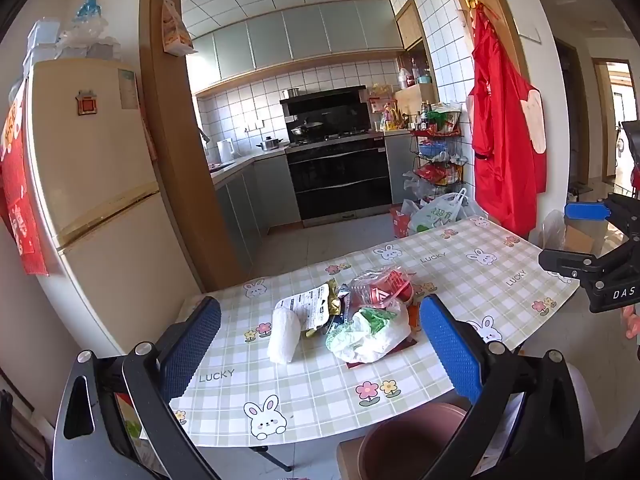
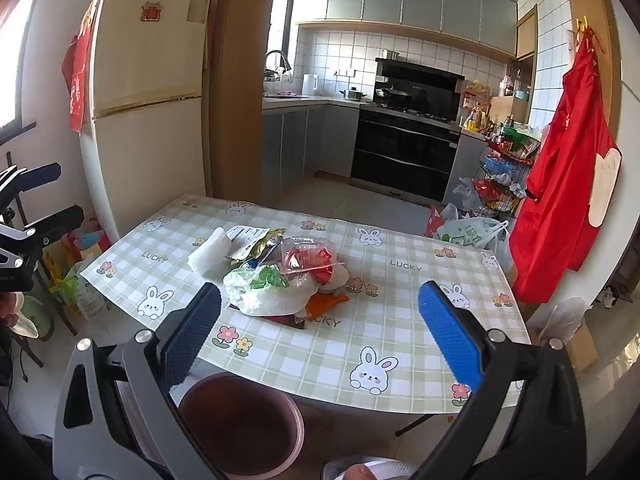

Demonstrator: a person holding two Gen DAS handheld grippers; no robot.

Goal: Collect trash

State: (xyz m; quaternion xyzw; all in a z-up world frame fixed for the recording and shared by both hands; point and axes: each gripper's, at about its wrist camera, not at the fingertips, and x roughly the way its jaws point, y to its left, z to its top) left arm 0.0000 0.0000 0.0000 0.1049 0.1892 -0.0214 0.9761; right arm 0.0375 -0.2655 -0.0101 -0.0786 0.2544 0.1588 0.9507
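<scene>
Hovering hand-held grippers, trash pile, bin

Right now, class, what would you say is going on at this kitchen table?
A person holds a hand-held gripper in each hand above a table with a bunny-print cloth. The left hand-held gripper and right hand-held gripper are both open and empty. A pile of trash, made up of wrappers, a white plastic bag and a clear container, lies untouched mid-table. A brown bin waits on the floor at the near edge.

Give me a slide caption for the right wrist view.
Open right gripper hovers over the rabbit-print tablecloth table, facing a crumpled wrapper-and-bag trash pile; round maroon bin below.
</scene>
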